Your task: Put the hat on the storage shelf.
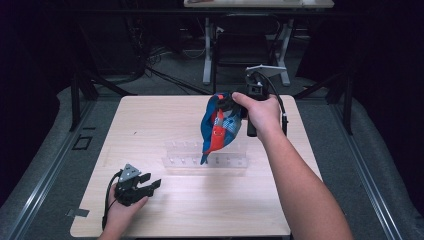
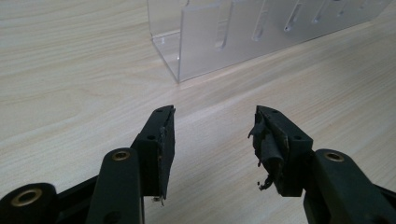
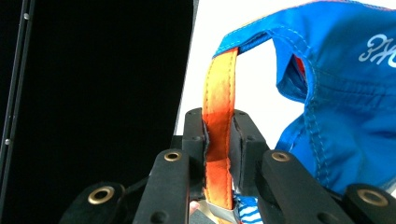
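Right gripper [image 1: 235, 104] clamped on the orange strap [image 3: 218, 116] of a blue bag [image 1: 218, 127]. Bag hangs lengthwise straight below it, over the clear rack [image 1: 206, 158]. Left gripper [image 1: 146, 182] open, empty, resting low, rack just ahead.

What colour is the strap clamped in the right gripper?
Orange strap on a blue bag; clearest in the right gripper view.

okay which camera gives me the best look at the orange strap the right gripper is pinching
The right gripper view: the orange strap runs up between the right gripper's shut jaws, stitching visible. The high view shows a small red-orange strip on the hanging blue bag.
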`<state>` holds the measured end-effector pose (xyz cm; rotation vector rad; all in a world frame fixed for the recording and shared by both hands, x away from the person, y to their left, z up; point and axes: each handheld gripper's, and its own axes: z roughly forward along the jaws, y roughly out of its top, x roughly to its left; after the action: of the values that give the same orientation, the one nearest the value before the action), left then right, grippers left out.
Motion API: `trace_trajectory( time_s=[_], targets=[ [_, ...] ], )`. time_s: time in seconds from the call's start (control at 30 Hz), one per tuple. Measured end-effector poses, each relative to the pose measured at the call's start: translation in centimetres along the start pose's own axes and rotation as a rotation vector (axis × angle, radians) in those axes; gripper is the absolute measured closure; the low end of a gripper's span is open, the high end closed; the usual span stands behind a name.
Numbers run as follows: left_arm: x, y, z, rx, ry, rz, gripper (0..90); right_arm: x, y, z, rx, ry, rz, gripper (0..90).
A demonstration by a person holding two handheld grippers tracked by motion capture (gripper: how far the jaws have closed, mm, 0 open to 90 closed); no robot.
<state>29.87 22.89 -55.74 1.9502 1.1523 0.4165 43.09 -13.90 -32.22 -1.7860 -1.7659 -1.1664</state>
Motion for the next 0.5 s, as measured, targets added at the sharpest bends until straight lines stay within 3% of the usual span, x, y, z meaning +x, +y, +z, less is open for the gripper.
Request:
trace_trajectory(
  time_s=[0.5],
  targets=[
    [0.3, 0.0, -0.1, 0.014, 0.004, -0.004, 49.2, -1.2, -0.4, 0.9, 0.022, -0.013, 0.008, 78.0]
  ],
)
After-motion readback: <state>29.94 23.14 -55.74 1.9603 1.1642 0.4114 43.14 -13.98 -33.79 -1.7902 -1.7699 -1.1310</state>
